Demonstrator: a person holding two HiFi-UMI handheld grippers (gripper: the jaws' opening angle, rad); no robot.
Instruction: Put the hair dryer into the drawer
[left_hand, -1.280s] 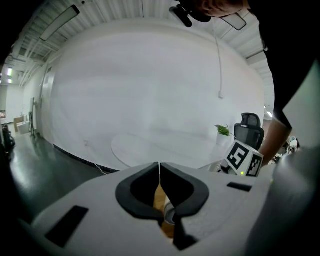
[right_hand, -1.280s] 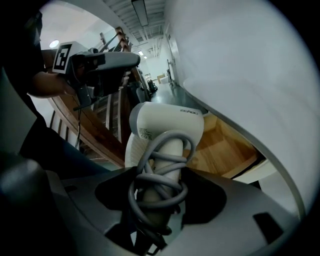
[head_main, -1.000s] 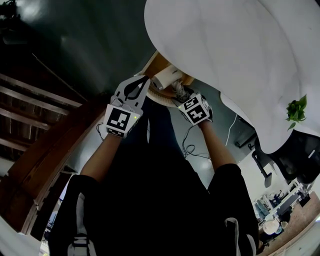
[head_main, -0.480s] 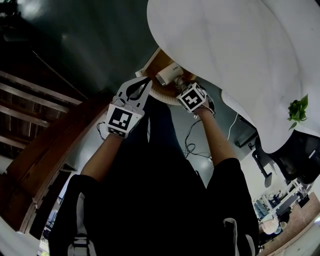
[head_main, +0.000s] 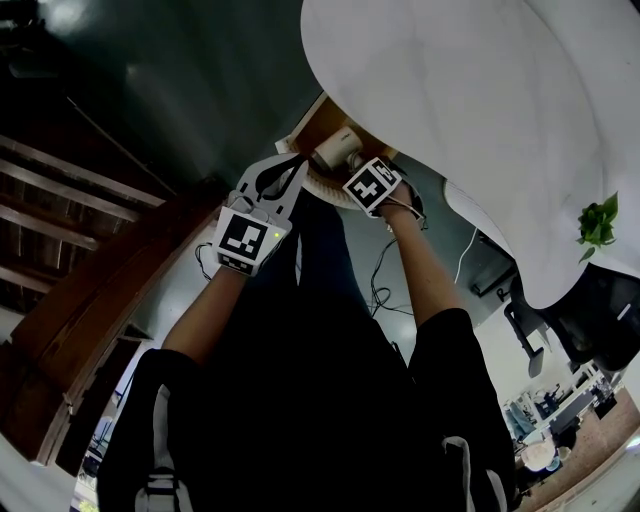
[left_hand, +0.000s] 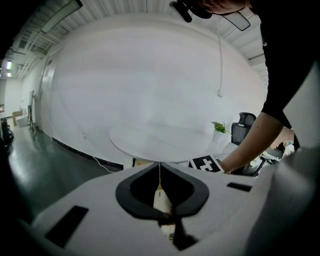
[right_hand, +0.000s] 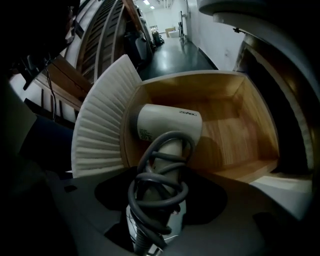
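1. The right gripper (right_hand: 155, 222) is clenched on the handle of the hair dryer (right_hand: 165, 125), which is wound with a grey cord (right_hand: 160, 185).
2. Beyond the jaws, the dryer's head hangs inside the open wooden drawer (right_hand: 250, 115).
3. The left gripper (left_hand: 169, 220) has its jaws closed, seemingly on the drawer's pale front edge.
4. The drawer sits under a white round table (head_main: 480, 120).
5. Farther off lie the dark glossy floor (head_main: 180, 80) and wooden slats (head_main: 60, 200).

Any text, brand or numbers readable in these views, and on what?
Hair dryer barrel: one short grey brand word, too small to read.
Hair dryer rear label: fine print, too blurred to read.
Marker cubes: black-and-white square patterns only, no words.
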